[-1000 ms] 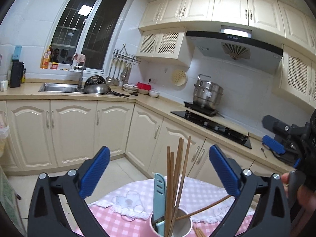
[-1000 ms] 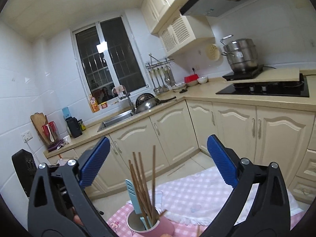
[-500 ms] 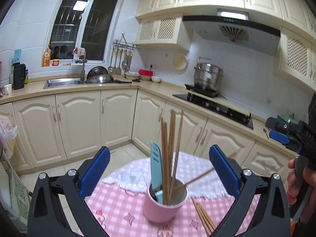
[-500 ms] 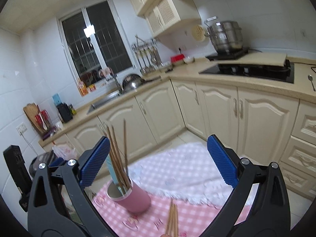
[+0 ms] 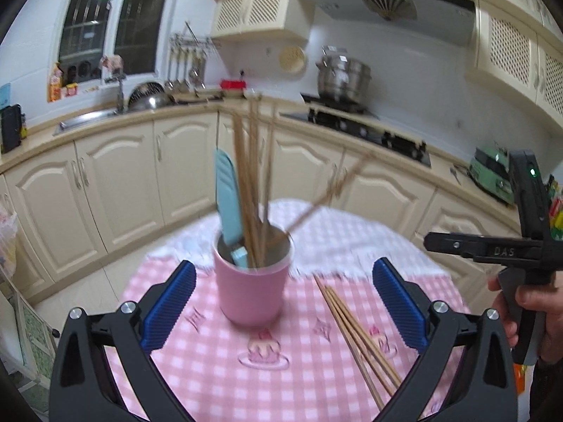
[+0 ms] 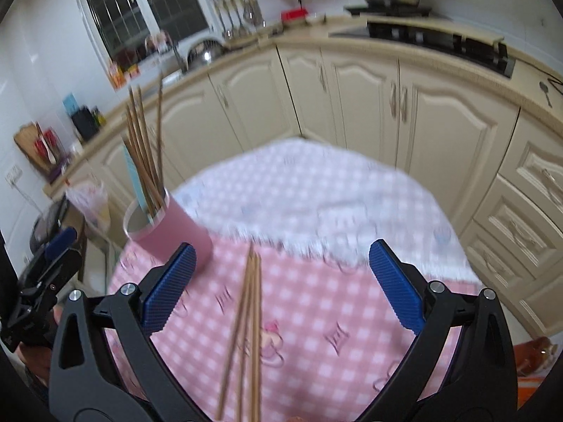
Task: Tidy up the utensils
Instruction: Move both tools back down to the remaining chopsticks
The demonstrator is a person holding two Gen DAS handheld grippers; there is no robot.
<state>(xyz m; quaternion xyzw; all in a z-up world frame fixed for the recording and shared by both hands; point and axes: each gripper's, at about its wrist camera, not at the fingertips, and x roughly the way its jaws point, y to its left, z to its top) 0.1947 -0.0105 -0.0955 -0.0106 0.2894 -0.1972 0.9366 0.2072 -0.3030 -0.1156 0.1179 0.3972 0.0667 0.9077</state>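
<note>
A: Chopsticks (image 6: 246,320) — a loose bundle lies flat on the pink checked cloth (image 6: 334,309), tips pointing toward the cup (image 6: 169,225). Where do they sit relative to the grippers?

B: In the right wrist view they lie between the two blue pads (image 6: 169,288) of the right gripper (image 6: 281,288), near the left pad, touching neither. In the left wrist view the same bundle (image 5: 355,327) lies to the right of the cup (image 5: 251,288), close to the right-hand pad (image 5: 399,307).

A: State of the jaws?

B: Both spread wide. The left gripper (image 5: 283,304) holds nothing; the cup stands between its pads, apart from both. The right gripper is likewise empty.

A: Contents of the cup?

B: Several chopsticks (image 5: 251,183) standing upright, one leaning far to the right, and a light blue utensil (image 5: 228,200) on the left side. The cup is pink, upright, on the cloth.

A: The table itself?

B: Round, its cloth pink checked near the camera and white at the far edge (image 5: 352,232). Motion blur softens both views.

A: Anything else near the frame edges?

B: In the left wrist view the right gripper's black body (image 5: 492,249) shows at the right, held by a hand (image 5: 538,313). In the right wrist view the left gripper's body (image 6: 45,274) shows at the left edge. Cream cabinets (image 6: 369,105) stand behind the table.
</note>
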